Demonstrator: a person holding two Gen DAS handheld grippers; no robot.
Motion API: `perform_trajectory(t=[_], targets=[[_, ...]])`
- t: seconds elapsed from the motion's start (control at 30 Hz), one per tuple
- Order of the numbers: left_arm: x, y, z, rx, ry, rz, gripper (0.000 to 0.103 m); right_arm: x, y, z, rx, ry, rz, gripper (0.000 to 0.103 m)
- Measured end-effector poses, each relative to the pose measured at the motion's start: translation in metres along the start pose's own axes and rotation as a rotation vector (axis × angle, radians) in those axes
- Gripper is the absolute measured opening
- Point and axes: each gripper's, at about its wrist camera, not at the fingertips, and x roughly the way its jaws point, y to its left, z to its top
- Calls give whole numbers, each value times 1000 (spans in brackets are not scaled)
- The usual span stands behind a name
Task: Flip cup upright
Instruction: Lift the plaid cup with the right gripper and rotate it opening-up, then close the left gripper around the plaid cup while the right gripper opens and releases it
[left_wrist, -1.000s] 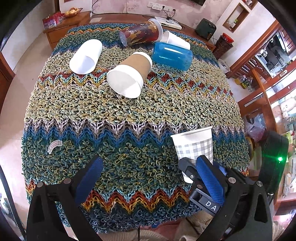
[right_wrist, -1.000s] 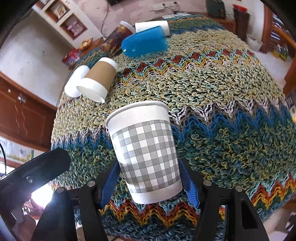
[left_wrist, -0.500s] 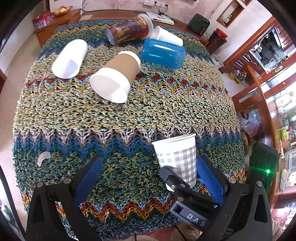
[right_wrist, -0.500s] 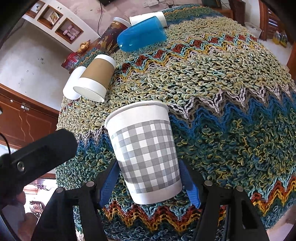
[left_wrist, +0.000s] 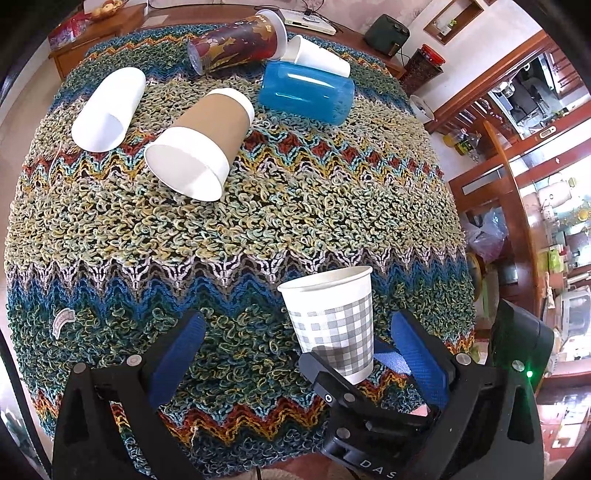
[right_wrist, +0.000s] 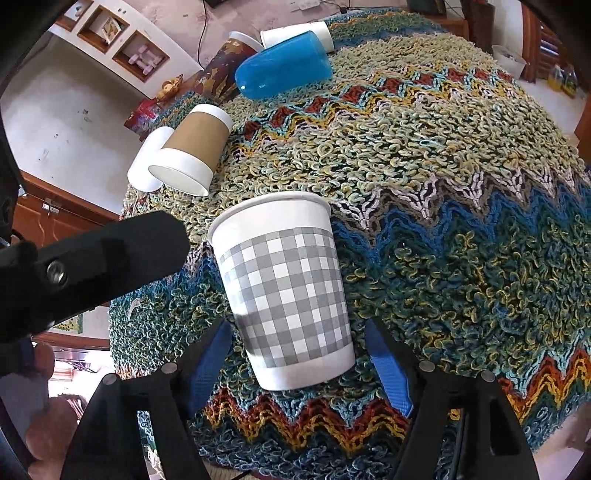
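Note:
A grey-checked white paper cup (right_wrist: 284, 291) stands upright on the knitted cloth near the table's front edge; it also shows in the left wrist view (left_wrist: 334, 321). My right gripper (right_wrist: 297, 362) is open, its blue pads spread on either side of the cup's base with gaps to the cup. My left gripper (left_wrist: 291, 350) is open and empty just left of the cup; its right finger (left_wrist: 417, 354) sits close behind the cup and the right gripper's fingers.
Several cups lie on their sides at the far end: a brown-sleeved one (left_wrist: 199, 147), a white one (left_wrist: 109, 109), a blue tumbler (left_wrist: 306, 92), a dark printed tumbler (left_wrist: 236, 44) and another white cup (left_wrist: 317, 55). The multicoloured cloth (left_wrist: 258, 206) covers the table.
My right gripper's pads have spread away from the checked cup, which now stands free. My left gripper has moved closer to the cup, toward the right.

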Motion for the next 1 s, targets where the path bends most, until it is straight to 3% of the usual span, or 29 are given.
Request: perform_trajectory(t=[0.37,0.67,1.0], targets=[[4,-3,-1,-2,27,-40,101,-20,-4,-8,-12,-29,7,75],[9,-11,-3,4,43,-51,101,-40,-9,-10,-98,-33,10,75],[33,-14,6,-4,110,-52,101,-44,-12,-10,-141,-25,57,75]])
